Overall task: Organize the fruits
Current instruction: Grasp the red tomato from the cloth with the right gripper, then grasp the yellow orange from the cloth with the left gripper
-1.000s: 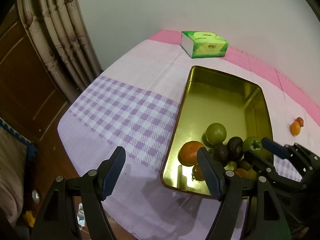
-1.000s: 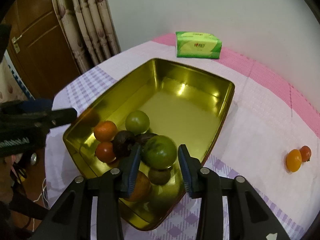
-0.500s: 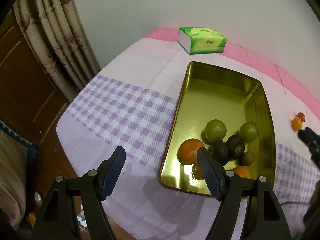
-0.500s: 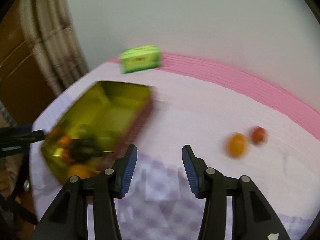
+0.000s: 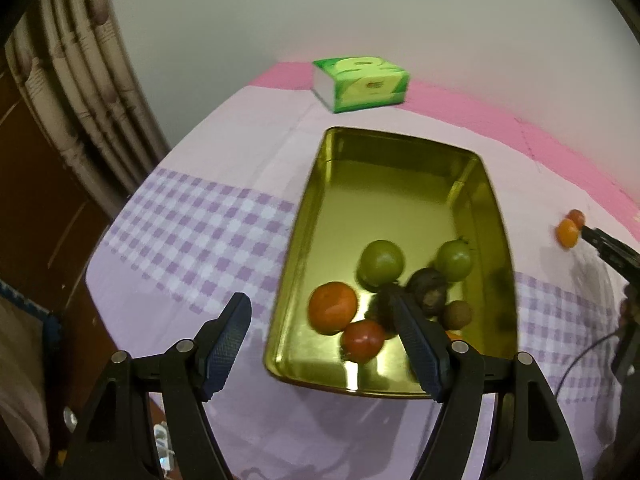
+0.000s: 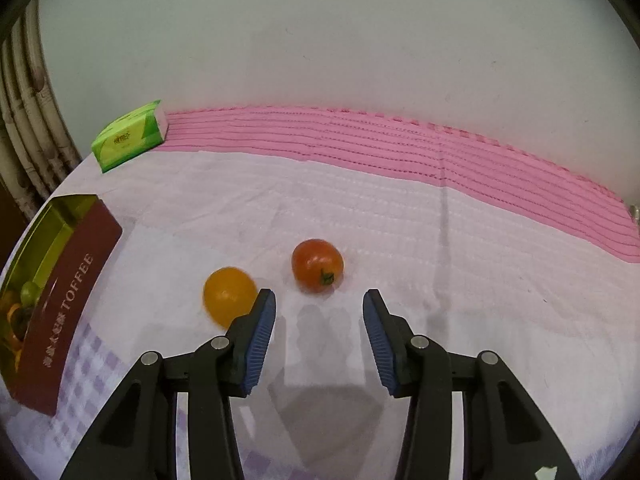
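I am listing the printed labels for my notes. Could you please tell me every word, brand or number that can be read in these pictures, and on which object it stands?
"TOFFEE": on the dark red outer side wall of the gold tin, in the right wrist view.
Smaller characters beside "TOFFEE" on the same wall: too small to read.
Printing on the green tissue pack: too blurred to read in either view.
No numbers can be read.

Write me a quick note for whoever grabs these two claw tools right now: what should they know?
Left gripper: open, empty, near end of gold tin.
Right gripper: open, empty, facing red tomato; orange fruit by its left finger.
Done: in the tin lie two green fruits, an orange, a tomato and some dark fruits.
Left: bring those two loose fruits from the cloth to the tin.
Green tissue pack stays.
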